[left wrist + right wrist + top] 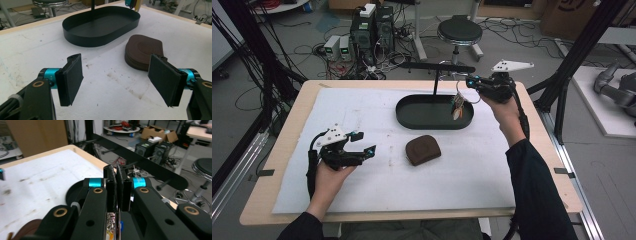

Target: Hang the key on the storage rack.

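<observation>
Keys (458, 106) hang clamped in my right tool (471, 83), above the tray's (412, 117) right end, just below the stand's crossbar (437, 66). My left tool (363, 144), jaws apart, rests well left of the tray.

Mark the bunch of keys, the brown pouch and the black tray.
bunch of keys (457, 106), high view, hanging cluster.
brown pouch (423, 149), high view, top face.
black tray (82, 40), left gripper view, near wall.

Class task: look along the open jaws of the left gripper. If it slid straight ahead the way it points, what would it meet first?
Probably the brown zip pouch, lying just ahead of the left gripper toward its right jaw. The black oval tray sits farther back. Depth is hard to judge.
</observation>
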Available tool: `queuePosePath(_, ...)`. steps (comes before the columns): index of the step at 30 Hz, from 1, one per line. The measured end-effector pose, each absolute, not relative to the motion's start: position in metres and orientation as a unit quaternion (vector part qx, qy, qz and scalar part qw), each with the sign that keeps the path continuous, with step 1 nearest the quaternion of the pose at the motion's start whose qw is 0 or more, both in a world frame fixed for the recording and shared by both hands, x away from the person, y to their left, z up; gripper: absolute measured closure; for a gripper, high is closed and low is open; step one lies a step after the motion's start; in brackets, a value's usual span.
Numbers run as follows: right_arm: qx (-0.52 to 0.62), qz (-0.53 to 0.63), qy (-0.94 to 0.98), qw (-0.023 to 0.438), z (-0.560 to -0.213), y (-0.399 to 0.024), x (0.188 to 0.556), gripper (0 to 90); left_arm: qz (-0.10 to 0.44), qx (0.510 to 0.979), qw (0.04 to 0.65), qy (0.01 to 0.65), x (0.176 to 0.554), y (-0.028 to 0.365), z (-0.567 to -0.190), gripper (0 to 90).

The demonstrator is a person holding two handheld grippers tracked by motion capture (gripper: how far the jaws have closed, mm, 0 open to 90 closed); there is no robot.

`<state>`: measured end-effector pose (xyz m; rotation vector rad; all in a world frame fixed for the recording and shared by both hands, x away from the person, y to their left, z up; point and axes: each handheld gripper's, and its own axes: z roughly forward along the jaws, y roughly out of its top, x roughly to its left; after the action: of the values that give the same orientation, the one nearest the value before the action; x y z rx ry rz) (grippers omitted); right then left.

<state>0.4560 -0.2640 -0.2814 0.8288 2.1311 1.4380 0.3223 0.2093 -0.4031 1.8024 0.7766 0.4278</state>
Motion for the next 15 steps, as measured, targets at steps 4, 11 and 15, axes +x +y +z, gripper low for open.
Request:
queuePosePath(4,0.316,0.514,0.765,0.224,-0.286,-0.269,0.469,87.9,0.181,0.757,0.535,0.329,0.321,0.213,-0.404,27.9)
queuePosePath(11,0.328,0.512,0.758,0.235,-0.286,-0.269,0.488,87.9,0.182,0.757,0.534,0.33,0.319,0.213,-0.406,27.9)
queuePosePath(15,0.337,0.504,0.76,0.234,-0.293,-0.268,0.496,87.9,0.18,0.758,0.533,0.331,0.319,0.214,-0.407,27.9)
